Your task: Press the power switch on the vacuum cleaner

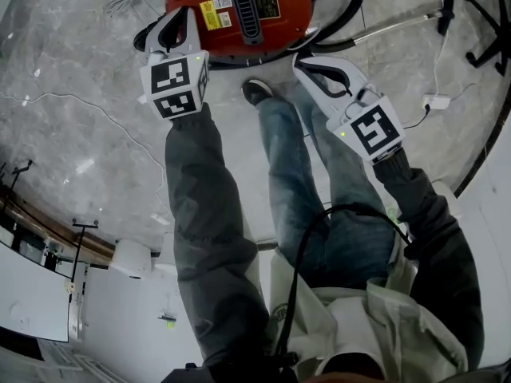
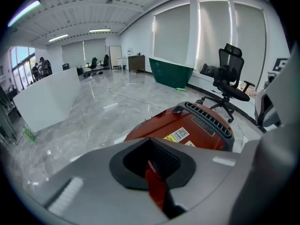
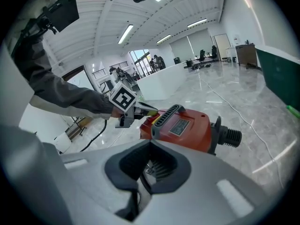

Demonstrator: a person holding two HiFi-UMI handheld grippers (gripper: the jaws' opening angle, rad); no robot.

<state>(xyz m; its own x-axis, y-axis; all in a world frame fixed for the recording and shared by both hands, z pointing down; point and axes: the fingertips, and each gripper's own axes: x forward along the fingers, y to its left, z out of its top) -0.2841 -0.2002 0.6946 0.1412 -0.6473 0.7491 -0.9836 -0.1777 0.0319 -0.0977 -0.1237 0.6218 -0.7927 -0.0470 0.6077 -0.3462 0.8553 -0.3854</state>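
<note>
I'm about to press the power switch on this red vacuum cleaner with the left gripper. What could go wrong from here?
The left gripper, jaws together, sits at the vacuum cleaner's side edge; no switch is clear here, so the press may hit the vent grille instead. A sideways push might slide it on the glossy floor. The hose loops near your shoe and could snag a step.

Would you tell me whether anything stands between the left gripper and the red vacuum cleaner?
Nothing visible does. The left gripper hangs over the near edge of the vacuum cleaner, fingers together and empty. The person's shoe lies off to the side.
</note>
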